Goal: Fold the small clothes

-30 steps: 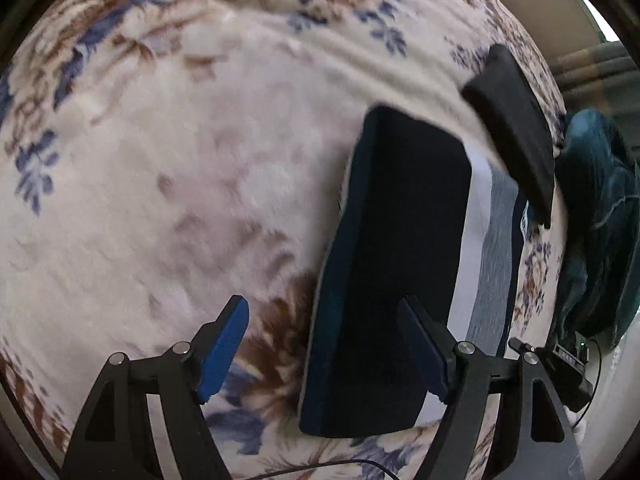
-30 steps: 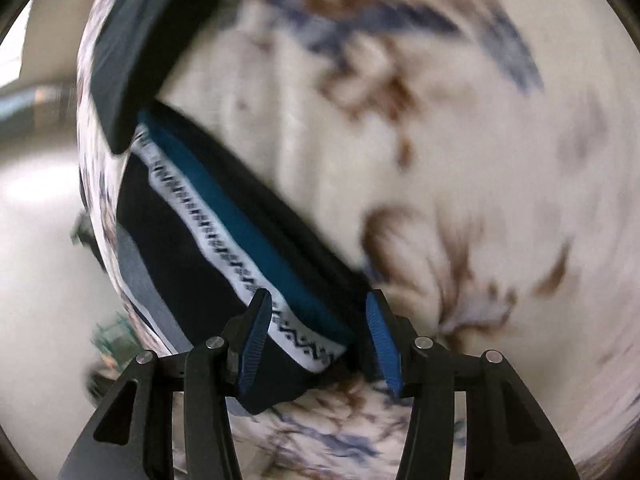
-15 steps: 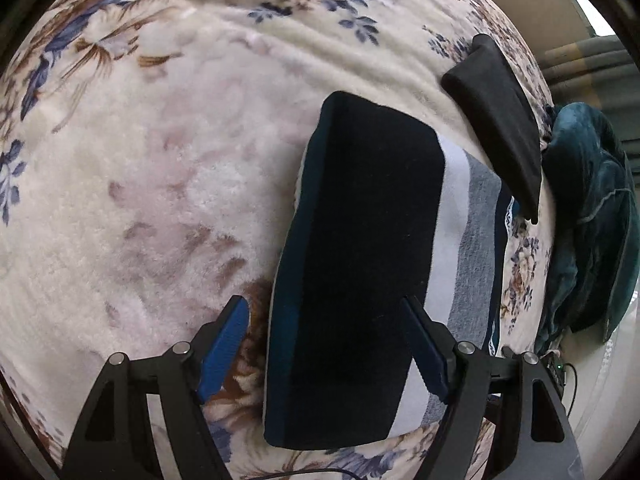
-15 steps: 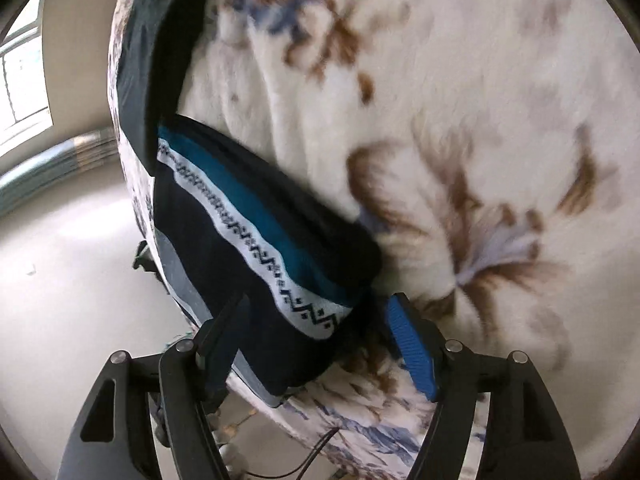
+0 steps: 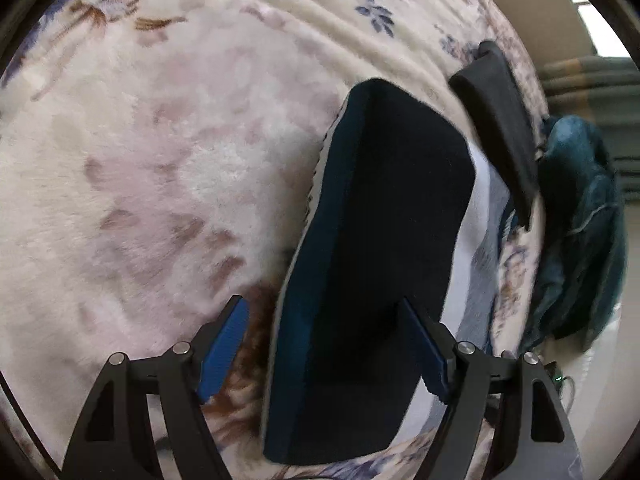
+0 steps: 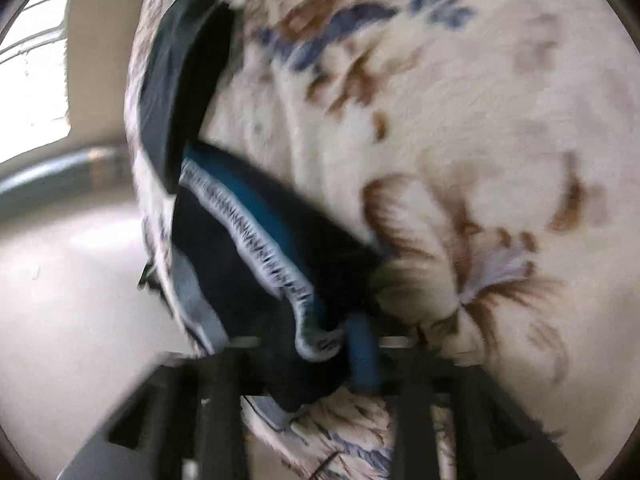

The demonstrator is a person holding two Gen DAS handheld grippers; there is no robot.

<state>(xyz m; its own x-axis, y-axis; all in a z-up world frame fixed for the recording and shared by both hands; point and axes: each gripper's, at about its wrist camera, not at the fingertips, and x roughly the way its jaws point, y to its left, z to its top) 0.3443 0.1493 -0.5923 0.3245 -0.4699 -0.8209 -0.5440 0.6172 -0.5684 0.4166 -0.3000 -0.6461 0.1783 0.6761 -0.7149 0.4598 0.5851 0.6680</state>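
A folded dark navy garment (image 5: 384, 248) with teal, white and grey stripes lies on the floral blanket (image 5: 160, 168). My left gripper (image 5: 324, 344) is open, its fingers spread over the garment's near end, apart from it. In the blurred right wrist view my right gripper (image 6: 340, 344) is shut on the near corner of the garment (image 6: 256, 248), with its patterned white band bunched between the fingers. A second folded black garment (image 5: 500, 120) lies just beyond the striped one, also in the right wrist view (image 6: 176, 72).
A crumpled teal cloth (image 5: 580, 232) hangs off the bed edge at the right. The blanket's edge drops to a pale floor (image 6: 72, 280). A small black device with a green light (image 5: 556, 376) sits low at the right.
My right gripper has closed on the striped garment's near corner; it was open around it before. My left gripper stays open and has shifted slightly over the garment.
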